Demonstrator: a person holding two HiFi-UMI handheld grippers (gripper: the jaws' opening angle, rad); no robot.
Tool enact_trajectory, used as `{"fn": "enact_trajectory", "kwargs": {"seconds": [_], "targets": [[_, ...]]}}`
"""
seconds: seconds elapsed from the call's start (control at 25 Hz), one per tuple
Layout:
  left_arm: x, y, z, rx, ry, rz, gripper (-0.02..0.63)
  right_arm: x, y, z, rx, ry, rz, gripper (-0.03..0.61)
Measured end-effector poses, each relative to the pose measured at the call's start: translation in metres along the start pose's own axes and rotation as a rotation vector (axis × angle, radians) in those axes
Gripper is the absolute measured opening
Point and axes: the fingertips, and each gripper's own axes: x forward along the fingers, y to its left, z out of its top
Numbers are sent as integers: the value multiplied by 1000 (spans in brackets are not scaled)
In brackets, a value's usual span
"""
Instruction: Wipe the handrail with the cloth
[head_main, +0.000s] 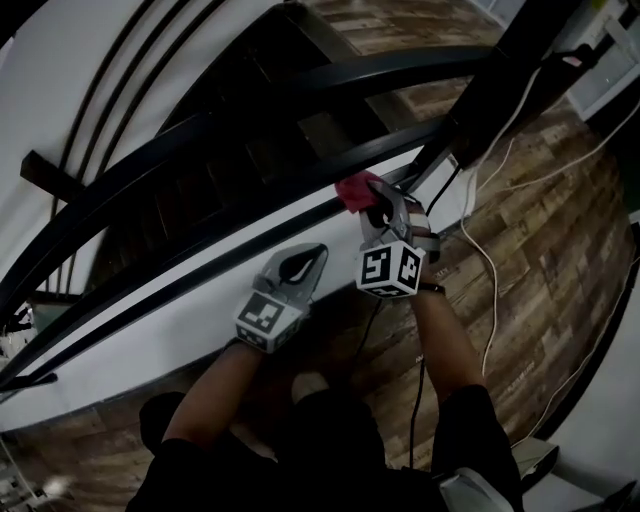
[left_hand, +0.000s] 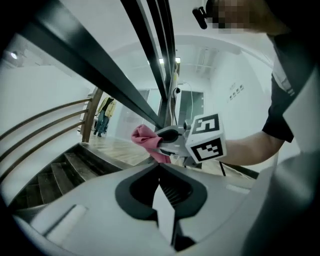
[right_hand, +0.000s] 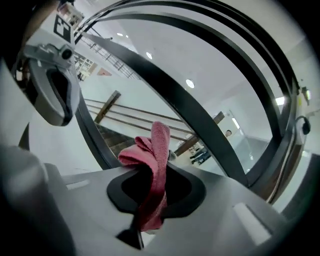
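The cloth (head_main: 352, 192) is clamped in the right gripper (head_main: 372, 200) against the handrail (head_main: 290, 188). The left gripper (head_main: 305, 258) is seen closed on nothing.

The right arm (head_main: 446, 338) reached forward, its gripper (head_main: 376, 198) raised with the jaws clamped on a cloth (right_hand: 155, 170). The left arm (head_main: 205, 395) stretched out alongside; its gripper (head_main: 310, 256) sat just beside and below the right one, jaws pressed together with nothing between them.
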Motion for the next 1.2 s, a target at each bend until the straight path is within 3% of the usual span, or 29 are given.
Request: {"fn": "enact_trajectory", "kwargs": {"seconds": [0.16, 0.52, 0.72, 0.92, 1.04, 1.2], "targets": [[19, -5, -14, 10, 26, -6, 0, 22, -30, -34, -59, 76, -110, 51], [48, -19, -24, -37, 53, -47, 0, 47, -62, -93, -41, 215, -173, 51], [57, -23, -37, -93, 77, -32, 0, 59, -59, -110, 215, 217, -76, 51], [60, -32, -40, -67, 87, -56, 0, 60, -56, -109, 466, 172, 43, 51], [59, -31, -42, -73, 91, -44, 0, 57, -52, -106, 536, 156, 74, 51], [58, -31, -44, -61, 97, -41, 0, 54, -42, -102, 531, 159, 103, 51]]}}
